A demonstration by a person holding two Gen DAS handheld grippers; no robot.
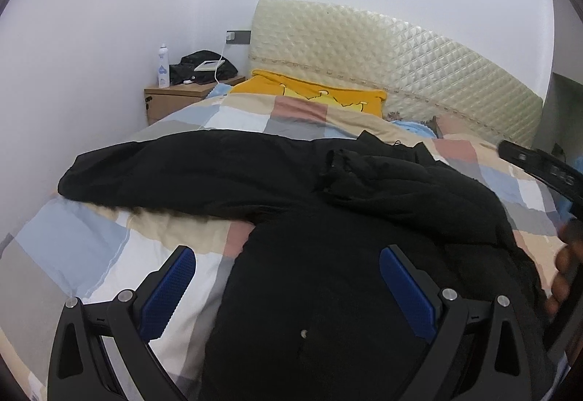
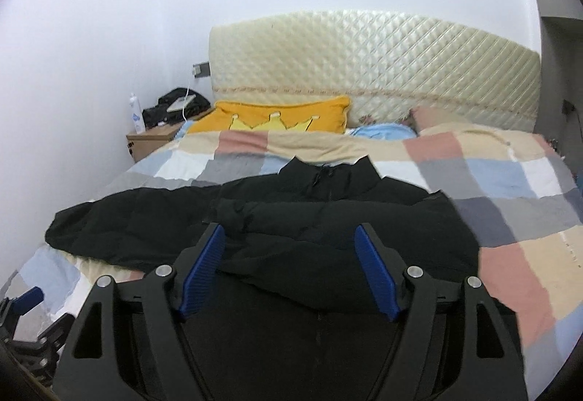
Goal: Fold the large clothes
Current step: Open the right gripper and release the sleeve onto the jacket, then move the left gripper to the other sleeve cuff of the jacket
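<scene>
A large black padded jacket (image 1: 328, 255) lies on a bed with a checked quilt (image 1: 91, 255). One sleeve stretches out to the left; the other is folded across the chest. My left gripper (image 1: 288, 255) is open and empty, hovering over the jacket's lower left part. My right gripper (image 2: 289, 237) is open and empty above the jacket (image 2: 328, 219), just short of the folded sleeve. The collar (image 2: 328, 175) points toward the headboard. The right gripper also shows at the right edge of the left wrist view (image 1: 539, 164).
A yellow pillow (image 2: 280, 117) lies against the cream quilted headboard (image 2: 382, 66). A wooden nightstand (image 1: 182, 98) at the left holds a white bottle (image 1: 163, 66) and a dark bag (image 1: 204, 67). White walls stand behind and to the left.
</scene>
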